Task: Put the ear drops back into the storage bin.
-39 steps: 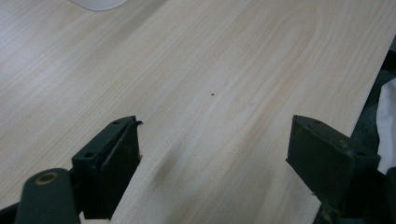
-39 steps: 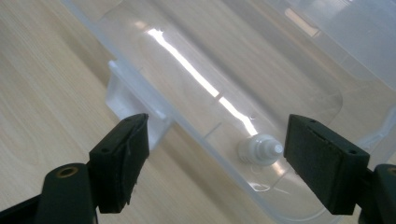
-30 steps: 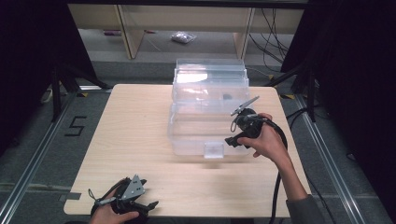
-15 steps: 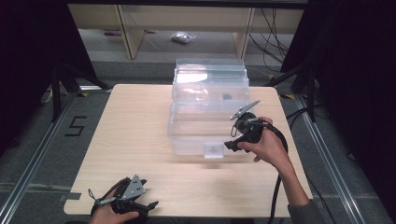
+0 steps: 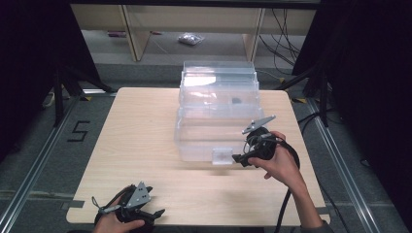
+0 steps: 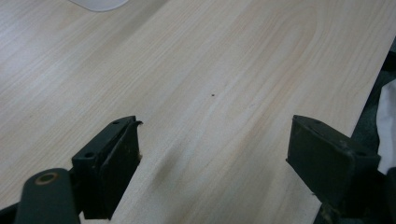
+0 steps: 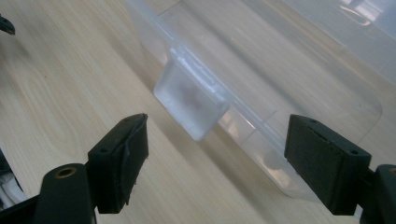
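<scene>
High view: I am holding my right gripper (image 5: 241, 158) at centre-right of the frame, its tips pointing at the small frosted plastic latch tab (image 5: 222, 156) on the near wall of the clear plastic lidded storage box (image 5: 217, 99). The box is sitting at upper centre of the pale wood-grain table (image 5: 136, 126), its near wall reaching toward mid-frame. The tips are lying just beside the tab; I cannot tell from this view whether they are touching it.

Right gripper view: my two black jaws are standing spread wide, one at lower left and one at lower right of the frame, with nothing between them. The latch tab (image 7: 191, 99) is sitting ahead of them, slightly left of centre, hanging from the box rim (image 7: 280, 88) that is running diagonally from upper left to lower right. The tab is lying beyond the jaws, apart from both.

High view, lower left: I am resting my left gripper (image 5: 150, 213) near the front edge of the table, well apart from the box.

Left gripper view: its jaws are also standing spread, gripping nothing, with bare table (image 6: 210, 70) between and ahead of them.
</scene>
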The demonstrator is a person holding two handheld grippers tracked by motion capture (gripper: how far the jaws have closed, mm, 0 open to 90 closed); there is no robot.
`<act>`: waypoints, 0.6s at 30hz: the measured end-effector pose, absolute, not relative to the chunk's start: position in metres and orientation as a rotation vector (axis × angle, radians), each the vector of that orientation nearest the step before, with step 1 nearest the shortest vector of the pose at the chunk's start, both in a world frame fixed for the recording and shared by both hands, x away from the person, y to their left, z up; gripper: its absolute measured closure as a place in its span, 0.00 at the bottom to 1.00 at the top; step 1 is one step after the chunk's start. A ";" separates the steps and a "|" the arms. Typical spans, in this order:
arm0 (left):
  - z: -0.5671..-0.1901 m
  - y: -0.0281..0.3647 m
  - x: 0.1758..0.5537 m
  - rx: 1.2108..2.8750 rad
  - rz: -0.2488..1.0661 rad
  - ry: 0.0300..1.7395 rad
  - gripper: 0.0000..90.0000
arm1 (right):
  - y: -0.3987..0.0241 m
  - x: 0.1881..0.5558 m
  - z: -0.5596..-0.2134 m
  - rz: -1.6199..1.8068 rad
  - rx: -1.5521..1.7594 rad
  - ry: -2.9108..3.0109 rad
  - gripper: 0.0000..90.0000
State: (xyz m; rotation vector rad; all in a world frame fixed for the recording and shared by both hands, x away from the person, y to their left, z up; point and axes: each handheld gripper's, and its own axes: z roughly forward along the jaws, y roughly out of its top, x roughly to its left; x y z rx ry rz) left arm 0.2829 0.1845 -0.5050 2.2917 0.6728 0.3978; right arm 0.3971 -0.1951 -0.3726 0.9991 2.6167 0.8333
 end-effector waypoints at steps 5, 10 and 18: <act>-0.505 0.184 0.282 2.290 0.393 0.655 0.18 | -0.199 0.391 -0.380 0.883 1.029 2.602 0.25; -0.504 0.184 0.283 2.290 0.407 0.652 0.18 | -0.206 0.387 -0.380 0.903 1.033 2.577 0.24; -0.503 0.184 0.283 2.291 0.413 0.651 0.18 | -0.210 0.379 -0.380 0.940 1.020 2.557 0.24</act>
